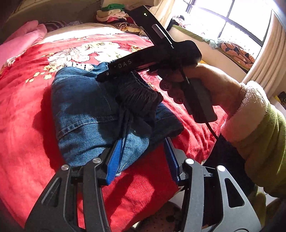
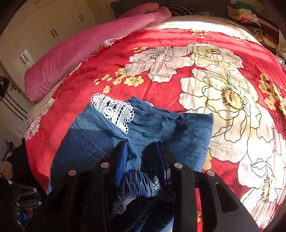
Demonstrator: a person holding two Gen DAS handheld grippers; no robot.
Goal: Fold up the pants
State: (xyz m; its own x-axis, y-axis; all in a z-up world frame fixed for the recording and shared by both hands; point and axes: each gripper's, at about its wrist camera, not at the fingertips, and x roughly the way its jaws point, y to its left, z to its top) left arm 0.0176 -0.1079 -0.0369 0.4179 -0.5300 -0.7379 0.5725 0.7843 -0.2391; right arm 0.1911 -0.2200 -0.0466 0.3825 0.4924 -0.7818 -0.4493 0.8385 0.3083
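Observation:
Folded blue jeans (image 1: 82,107) with a white lace trim (image 2: 112,108) lie on a red floral blanket (image 2: 178,41). My left gripper (image 1: 142,158) stands open at the bundle's near edge: denim lies against its left pad, and bare blanket shows beside the right pad. My right gripper (image 2: 143,162) reaches over the jeans (image 2: 178,135) from above. The gathered elastic waistband (image 2: 141,182) fills the gap between its blue pads, so it is shut on it. In the left wrist view a hand (image 1: 214,83) in a green sleeve holds the right gripper's black housing (image 1: 152,55) over the dark waistband (image 1: 141,96).
Pink bedding (image 2: 80,53) lies along the blanket's far left side. A pile of clothes (image 1: 114,14) sits beyond the bed's head. A bright window (image 1: 223,17) is at the right and cream wardrobe doors (image 2: 44,26) at the left. The bed's edge (image 1: 143,205) runs under my left gripper.

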